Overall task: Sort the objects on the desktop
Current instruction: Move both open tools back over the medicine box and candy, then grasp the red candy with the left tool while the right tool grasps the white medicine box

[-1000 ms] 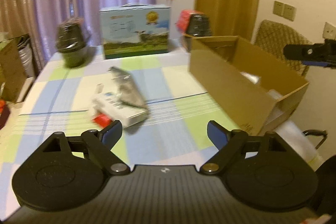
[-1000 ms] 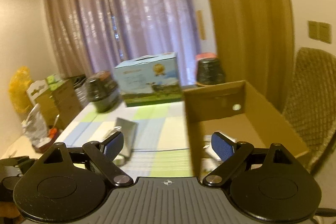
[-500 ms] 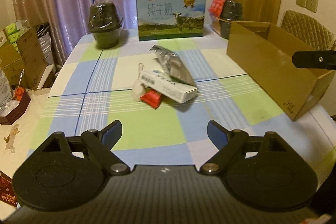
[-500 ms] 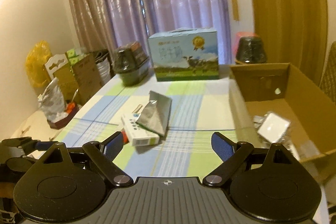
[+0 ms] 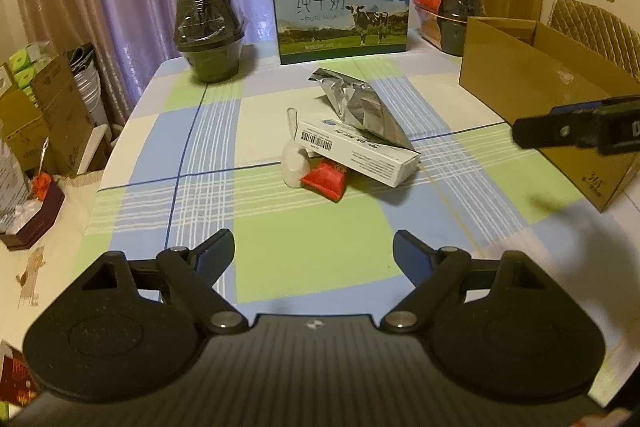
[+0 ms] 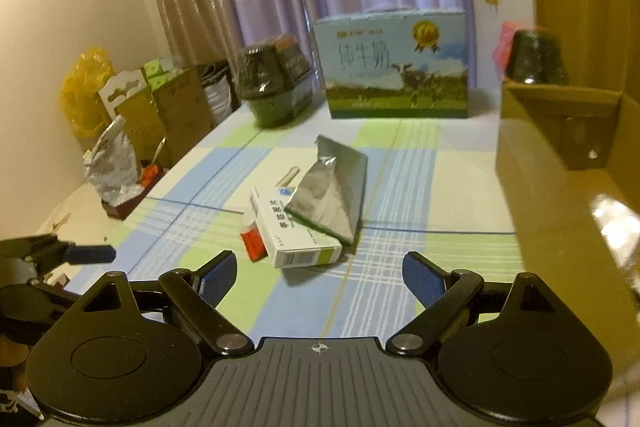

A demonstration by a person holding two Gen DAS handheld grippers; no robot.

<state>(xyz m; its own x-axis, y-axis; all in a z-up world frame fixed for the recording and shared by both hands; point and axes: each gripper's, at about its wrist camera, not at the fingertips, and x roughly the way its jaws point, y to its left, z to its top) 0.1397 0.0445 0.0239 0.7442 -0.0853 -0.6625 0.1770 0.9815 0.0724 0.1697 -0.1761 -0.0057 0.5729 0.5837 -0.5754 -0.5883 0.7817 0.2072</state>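
Blue, green and white checked tablecloth (image 5: 280, 227), silver foil pouch (image 5: 360, 107), white carton (image 5: 356, 153), red packet (image 5: 326, 179), brown cardboard box (image 5: 532, 95)

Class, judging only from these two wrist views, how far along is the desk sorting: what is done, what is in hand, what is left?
Done: little can be confirmed; the cardboard box stands open at the table's right, its contents blurred. In hand: nothing; left gripper and right gripper are both open and empty. Left: the pile mid-table, namely the foil pouch lying on the white carton, the red packet and a small white item.
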